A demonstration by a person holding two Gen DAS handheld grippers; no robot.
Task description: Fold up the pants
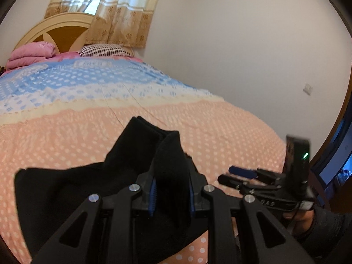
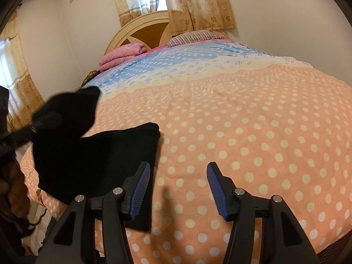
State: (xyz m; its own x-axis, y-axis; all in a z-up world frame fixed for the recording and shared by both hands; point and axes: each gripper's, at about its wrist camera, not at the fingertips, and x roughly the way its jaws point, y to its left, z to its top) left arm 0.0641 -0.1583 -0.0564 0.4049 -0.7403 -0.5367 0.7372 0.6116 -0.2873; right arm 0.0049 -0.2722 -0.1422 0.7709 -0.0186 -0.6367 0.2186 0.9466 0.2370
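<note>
The black pants (image 1: pixel 72 187) lie partly folded on the bed's near part. My left gripper (image 1: pixel 171 193) is shut on a raised bunch of the black cloth, which stands up between its blue pads. In the right wrist view the pants (image 2: pixel 114 154) lie at the left, with the lifted part held by the left gripper (image 2: pixel 47 121) above them. My right gripper (image 2: pixel 178 189) stands open over the dotted cover, just right of the folded edge, with nothing between its fingers. In the left wrist view the right gripper (image 1: pixel 231 175) shows at the right, held by a hand.
The bed (image 2: pixel 253 121) has a peach dotted cover that turns blue farther back. A pink folded blanket (image 2: pixel 123 55) and a striped pillow (image 2: pixel 193 36) lie by the headboard (image 2: pixel 149 28). Curtains (image 2: pixel 176 0) hang behind. White walls stand on both sides.
</note>
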